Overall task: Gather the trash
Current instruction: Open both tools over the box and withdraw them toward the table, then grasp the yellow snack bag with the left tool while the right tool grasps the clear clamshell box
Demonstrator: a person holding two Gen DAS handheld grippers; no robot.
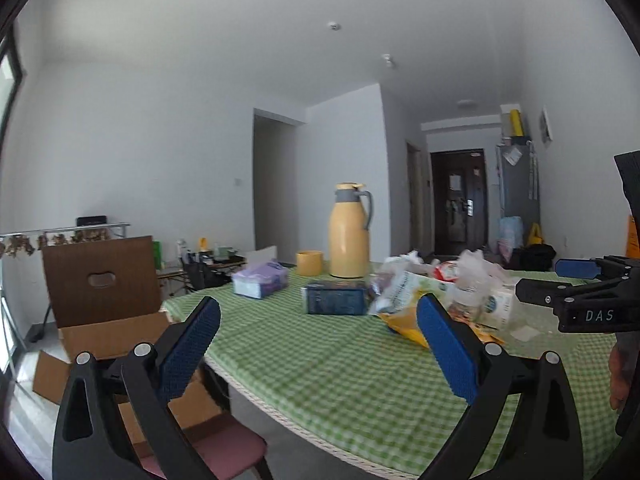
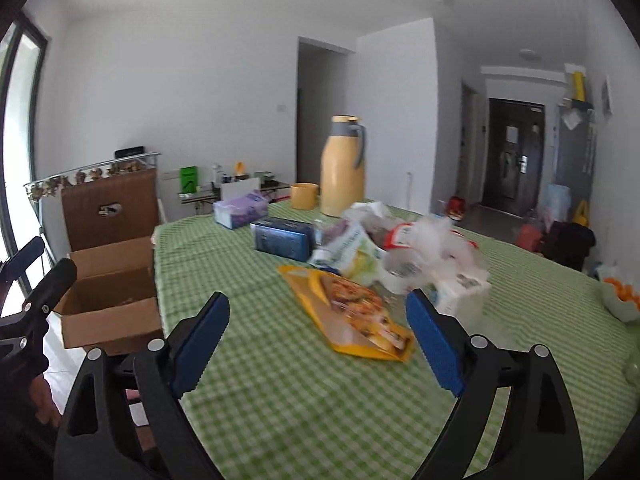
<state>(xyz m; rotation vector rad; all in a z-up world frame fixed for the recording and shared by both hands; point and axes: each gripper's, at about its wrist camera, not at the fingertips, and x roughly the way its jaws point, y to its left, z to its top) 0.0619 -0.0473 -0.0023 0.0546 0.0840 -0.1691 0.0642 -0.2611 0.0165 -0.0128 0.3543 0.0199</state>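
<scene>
A pile of trash lies mid-table: a yellow snack bag (image 2: 352,312), a green-white wrapper (image 2: 352,252), crumpled clear plastic (image 2: 436,240) and a white carton (image 2: 460,296). The pile also shows in the left wrist view (image 1: 440,292). An open cardboard box (image 2: 108,292) stands on a chair at the table's left end. My left gripper (image 1: 320,348) is open and empty above the table's near-left edge. My right gripper (image 2: 320,340) is open and empty, just short of the snack bag. The right gripper also shows at the right edge of the left wrist view (image 1: 576,280).
A green checked tablecloth (image 2: 280,380) covers the table. On it stand a yellow thermos jug (image 2: 344,168), a yellow cup (image 2: 304,196), a purple tissue pack (image 2: 240,208) and a dark blue box (image 2: 284,236). A white bowl with orange pieces (image 2: 622,300) sits far right.
</scene>
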